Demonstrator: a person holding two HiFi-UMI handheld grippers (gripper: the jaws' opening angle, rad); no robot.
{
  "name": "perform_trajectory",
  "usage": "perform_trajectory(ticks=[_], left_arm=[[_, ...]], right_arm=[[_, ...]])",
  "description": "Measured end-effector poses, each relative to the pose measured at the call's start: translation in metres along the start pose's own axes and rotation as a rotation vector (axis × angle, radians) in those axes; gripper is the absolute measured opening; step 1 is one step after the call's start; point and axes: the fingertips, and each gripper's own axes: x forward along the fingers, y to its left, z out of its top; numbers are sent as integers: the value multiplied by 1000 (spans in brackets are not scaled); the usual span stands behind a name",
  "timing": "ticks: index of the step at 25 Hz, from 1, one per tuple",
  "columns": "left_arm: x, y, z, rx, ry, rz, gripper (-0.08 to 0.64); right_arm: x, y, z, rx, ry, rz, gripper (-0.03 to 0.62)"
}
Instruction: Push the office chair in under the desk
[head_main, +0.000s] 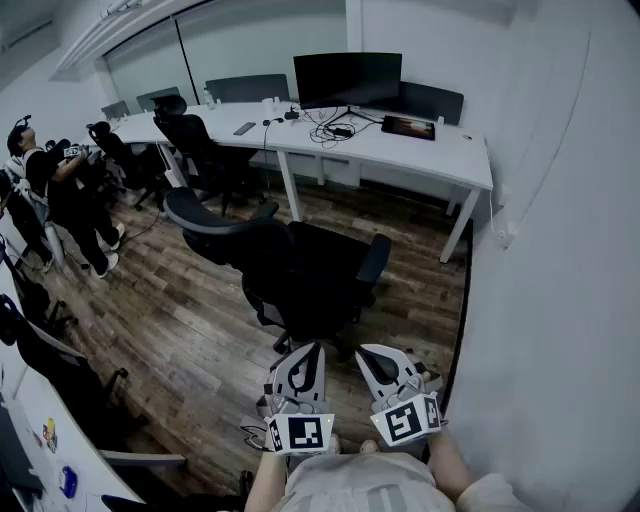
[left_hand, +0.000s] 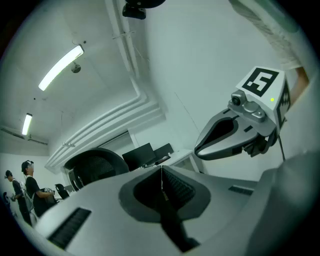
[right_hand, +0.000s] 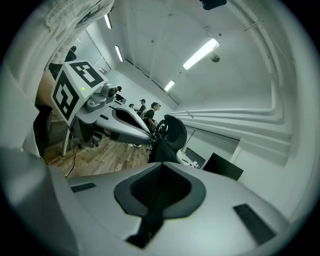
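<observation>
The person holds two grey and white handheld two-jaw grippers side by side, low and close to the body. The left gripper (head_main: 308, 352) and the right gripper (head_main: 372, 356) point forward, about level, near each other but apart. Each gripper's jaws are pressed together with nothing between them. A white cube with black square markers (head_main: 300, 432) sits at the back of each. A bare left forearm (head_main: 262, 482) and a bare right forearm (head_main: 450, 468) reach in behind them.
</observation>
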Motion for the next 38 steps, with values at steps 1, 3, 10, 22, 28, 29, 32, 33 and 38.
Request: perform_trajectory(ticks=[1,3,10,22,28,29,32,33,38], left_arm=[[1,1,0,0,0,2,15],[1,3,1,0,-1,6,15],[-2,6,0,-7,-8,22,15],[-12,38,-8,-3,-39,44,15],[-7,56,-23,2,-40,19,15],[-6,58,-25,-2,-38,15,15],[6,63,-30,-16,-36,12,15],[14,65,-31,-14,-34,12,15],[59,78,-34,-2,-39,31,15]], right_arm=[[0,-1,0,0,0,-1,20],[1,-3,0,2,-3,-1,20],[1,-3,2,8,-11,6,20],[20,15,18,36,-38,23,21],[38,13,21,55,-26,-2,21],[40,12,20,70,-27,-12,21],[50,4,18,88,-42,-25,21],[55,-2,16,86,-48,-26,21],[84,-36,6,67,-68,-14,21]])
